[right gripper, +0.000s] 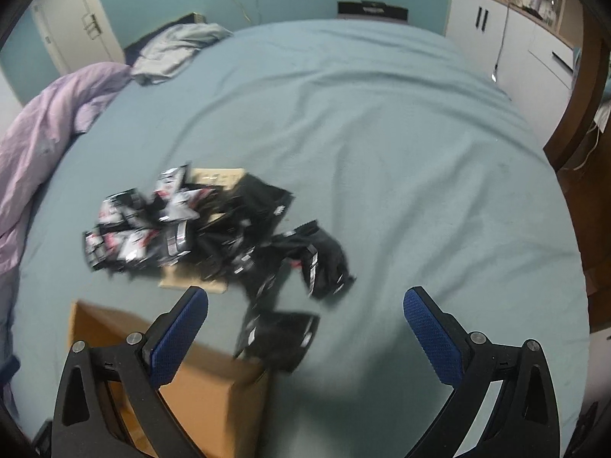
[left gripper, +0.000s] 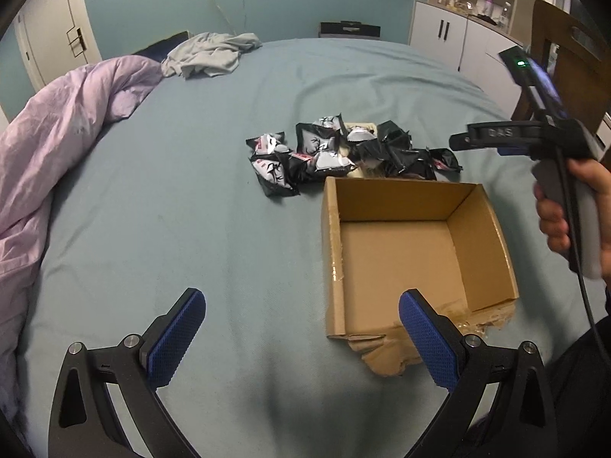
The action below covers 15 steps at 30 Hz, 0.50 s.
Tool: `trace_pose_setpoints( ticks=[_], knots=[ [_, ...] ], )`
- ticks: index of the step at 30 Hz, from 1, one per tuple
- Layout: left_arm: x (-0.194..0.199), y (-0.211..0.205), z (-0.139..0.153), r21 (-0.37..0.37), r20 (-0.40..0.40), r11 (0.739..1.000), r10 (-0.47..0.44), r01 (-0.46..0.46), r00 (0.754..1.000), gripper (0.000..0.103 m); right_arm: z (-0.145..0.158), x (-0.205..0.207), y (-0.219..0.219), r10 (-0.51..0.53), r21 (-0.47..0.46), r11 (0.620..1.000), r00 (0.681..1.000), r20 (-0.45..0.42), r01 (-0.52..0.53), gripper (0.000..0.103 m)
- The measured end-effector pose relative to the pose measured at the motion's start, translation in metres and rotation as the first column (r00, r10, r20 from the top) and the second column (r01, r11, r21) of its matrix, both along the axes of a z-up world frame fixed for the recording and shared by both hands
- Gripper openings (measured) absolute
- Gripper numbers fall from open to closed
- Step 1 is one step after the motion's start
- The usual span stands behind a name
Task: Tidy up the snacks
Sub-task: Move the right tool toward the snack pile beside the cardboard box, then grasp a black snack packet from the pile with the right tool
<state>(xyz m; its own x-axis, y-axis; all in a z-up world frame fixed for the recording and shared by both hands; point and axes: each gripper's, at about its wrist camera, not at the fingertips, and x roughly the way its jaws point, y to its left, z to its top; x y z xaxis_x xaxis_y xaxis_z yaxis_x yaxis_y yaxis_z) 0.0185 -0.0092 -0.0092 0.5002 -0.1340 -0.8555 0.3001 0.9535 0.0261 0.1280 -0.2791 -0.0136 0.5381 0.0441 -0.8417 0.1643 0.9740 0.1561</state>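
Observation:
A pile of black and silver snack packets (left gripper: 343, 152) lies on the blue bed sheet, just beyond an open, empty cardboard box (left gripper: 412, 252). My left gripper (left gripper: 301, 339) is open and empty, low over the sheet, near the box's torn front left corner. In the right wrist view the packets (right gripper: 214, 229) are blurred, and one black packet (right gripper: 278, 337) lies beside the box's corner (right gripper: 214, 389). My right gripper (right gripper: 305, 339) is open and empty above that packet. The right gripper's body, held by a hand, also shows in the left wrist view (left gripper: 534, 141).
A purple duvet (left gripper: 49, 175) is bunched on the bed's left side. Grey clothes (left gripper: 214, 53) lie at the far end. White cabinets (left gripper: 458, 38) and a wooden chair (left gripper: 565, 61) stand to the right of the bed. A flat cardboard piece (right gripper: 217, 177) lies under the packets.

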Motion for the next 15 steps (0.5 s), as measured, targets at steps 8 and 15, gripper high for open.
trace_pose_setpoints(
  ticks=[8,15],
  knots=[
    [0.001,0.004,0.002,-0.026,-0.013,1.000,0.002,-0.002,1.000,0.103,-0.029,0.042,-0.016,-0.030,-0.025,0.999,0.997,-0.069,0.028,0.095],
    [0.003,0.003,0.002,-0.027,-0.017,1.000,-0.003,0.003,1.000,0.103,-0.062,0.064,-0.007,-0.009,-0.094,0.996,0.990,-0.140,-0.004,0.085]
  ],
)
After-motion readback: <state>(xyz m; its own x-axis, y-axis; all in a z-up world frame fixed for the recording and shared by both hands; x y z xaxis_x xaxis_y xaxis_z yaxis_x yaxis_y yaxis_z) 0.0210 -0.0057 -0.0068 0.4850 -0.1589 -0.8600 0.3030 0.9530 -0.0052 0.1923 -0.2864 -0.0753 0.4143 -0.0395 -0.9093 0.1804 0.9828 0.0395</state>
